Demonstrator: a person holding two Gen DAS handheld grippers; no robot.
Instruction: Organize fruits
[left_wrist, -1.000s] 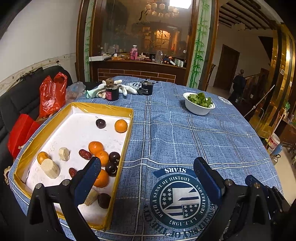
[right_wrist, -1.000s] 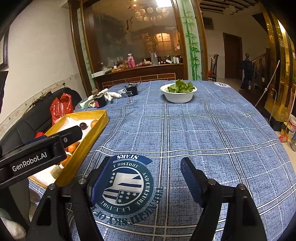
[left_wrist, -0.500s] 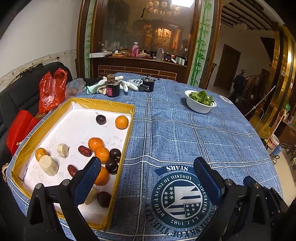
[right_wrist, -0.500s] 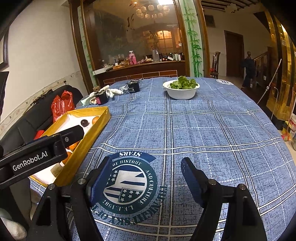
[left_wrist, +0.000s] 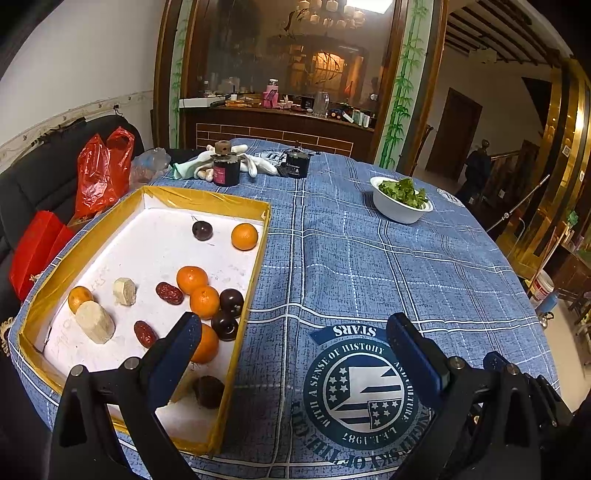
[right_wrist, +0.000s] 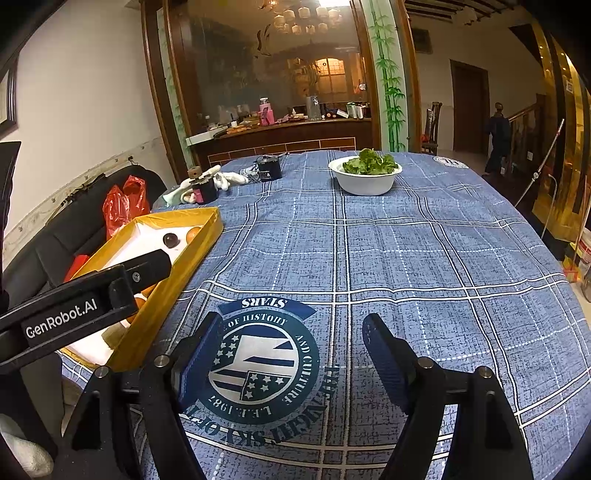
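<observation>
Both grippers, left (left_wrist: 295, 347) and right (right_wrist: 288, 347), are hovering empty, jaws apart. Fruits (left_wrist: 202, 302) are lying mixed in the tray (left_wrist: 255, 273); sorting appears unstarted.

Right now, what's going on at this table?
A person holds a two-finger gripper in each hand above a blue plaid tablecloth. Both the left gripper and right gripper are open and empty, poised over the printed emblem. The fruit is untouched: oranges, dark plums and red dates lie mixed in the yellow-rimmed tray. A white bowl of greens sits farther back. Sorting has not begun.
</observation>
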